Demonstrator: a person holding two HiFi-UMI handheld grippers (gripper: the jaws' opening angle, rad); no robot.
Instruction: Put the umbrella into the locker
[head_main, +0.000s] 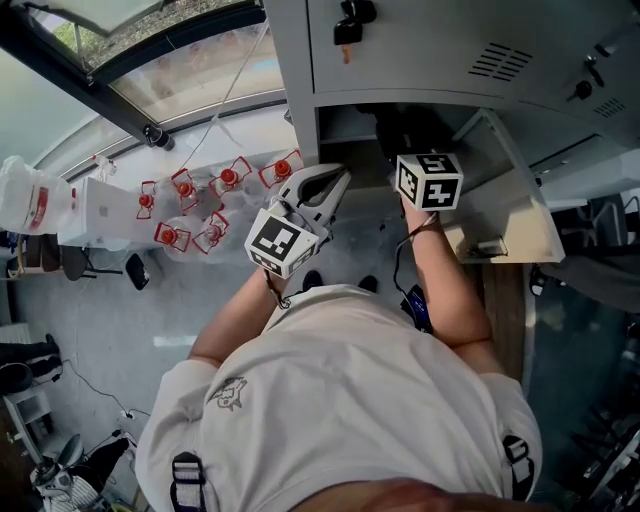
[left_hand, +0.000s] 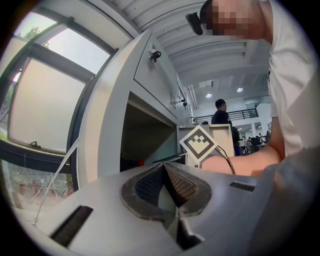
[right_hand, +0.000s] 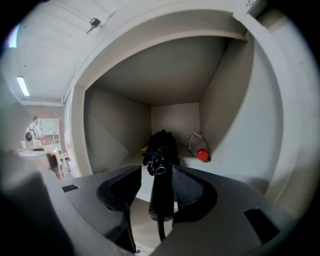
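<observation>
Umbrella (right_hand: 161, 147) lay inside the locker (right_hand: 120, 85), handle (right_hand: 161, 197) at its opening. Right gripper (right_hand: 157, 174) stood wide around that handle; left gripper (left_hand: 165, 172) was closed, empty, outside the locker.

The locker (right_hand: 120, 125) is painted sheet metal, a smooth matt grey. The umbrella (right_hand: 161, 150) has a dull, crumpled black cloth canopy and a smooth black plastic handle with a slight sheen. The bottle (right_hand: 198, 146) looks like clear plastic with a glossy red cap. The left gripper (left_hand: 164, 167) and right gripper (right_hand: 157, 171) have matt grey plastic shells. The left one's pads (left_hand: 182, 187) are dark and finely textured. The person's shirt (head_main: 340, 400) is plain white cloth.
</observation>
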